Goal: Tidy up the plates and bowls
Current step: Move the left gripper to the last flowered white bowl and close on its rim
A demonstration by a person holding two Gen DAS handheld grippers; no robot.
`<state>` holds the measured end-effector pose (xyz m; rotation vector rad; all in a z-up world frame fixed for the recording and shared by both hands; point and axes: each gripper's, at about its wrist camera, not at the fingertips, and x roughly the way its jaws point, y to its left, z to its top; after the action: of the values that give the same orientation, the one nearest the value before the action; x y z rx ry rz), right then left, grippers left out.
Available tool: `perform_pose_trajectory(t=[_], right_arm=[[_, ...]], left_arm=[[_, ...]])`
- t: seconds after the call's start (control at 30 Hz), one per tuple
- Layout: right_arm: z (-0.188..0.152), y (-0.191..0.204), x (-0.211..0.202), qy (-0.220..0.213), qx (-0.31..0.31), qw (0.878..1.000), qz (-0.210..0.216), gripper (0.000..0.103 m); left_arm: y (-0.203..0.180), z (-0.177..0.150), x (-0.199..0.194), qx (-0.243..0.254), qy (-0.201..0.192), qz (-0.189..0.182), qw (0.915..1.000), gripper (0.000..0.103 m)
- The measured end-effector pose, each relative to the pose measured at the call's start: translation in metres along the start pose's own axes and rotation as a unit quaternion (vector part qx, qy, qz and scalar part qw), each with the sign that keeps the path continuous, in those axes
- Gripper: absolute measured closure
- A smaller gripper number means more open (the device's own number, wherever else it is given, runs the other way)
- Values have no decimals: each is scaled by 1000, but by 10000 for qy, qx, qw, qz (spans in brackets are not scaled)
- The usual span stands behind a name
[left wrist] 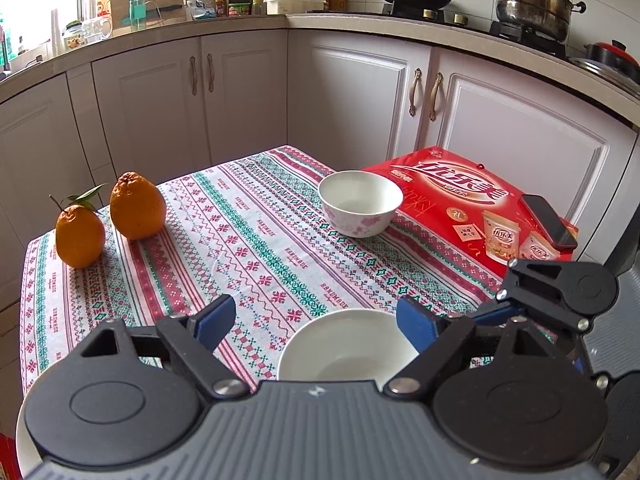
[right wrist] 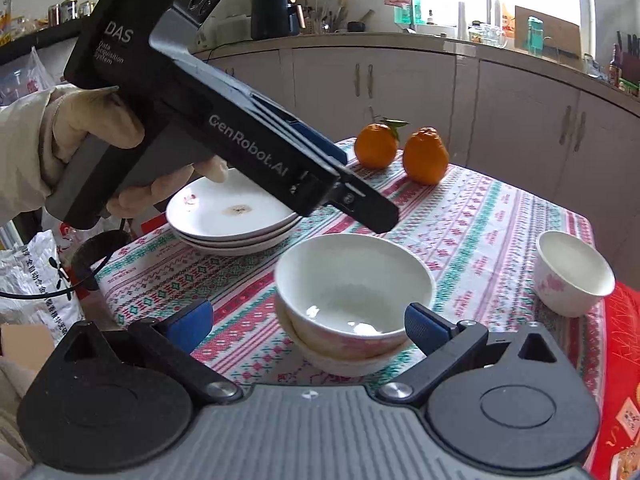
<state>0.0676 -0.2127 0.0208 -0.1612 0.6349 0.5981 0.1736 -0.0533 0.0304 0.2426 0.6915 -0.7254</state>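
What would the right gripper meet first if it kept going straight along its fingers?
Most likely the stacked bowls, which sit between the open right gripper fingers just ahead. Depth is hard to judge, so it might pass over the top bowl's rim.

We see glossy white ceramic bowls (right wrist: 352, 280) nested on the matt woven patterned tablecloth (right wrist: 480, 216); beside them, glazed white plates (right wrist: 224, 216); beyond, two dimpled orange citrus fruits (right wrist: 425, 156).
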Motion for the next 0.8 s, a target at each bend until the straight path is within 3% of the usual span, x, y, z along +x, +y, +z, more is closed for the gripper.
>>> perform_pose_trajectory(t=[0.37, 0.8], right_arm=[[-20, -87, -13, 171, 608, 9937, -924, 0], [-21, -179, 14, 564, 1032, 9850, -1266, 0]], left_arm=[[-13, 42, 52, 387, 227, -270, 9986, 14], [-20, 89, 147, 707, 552, -588, 9942, 14]])
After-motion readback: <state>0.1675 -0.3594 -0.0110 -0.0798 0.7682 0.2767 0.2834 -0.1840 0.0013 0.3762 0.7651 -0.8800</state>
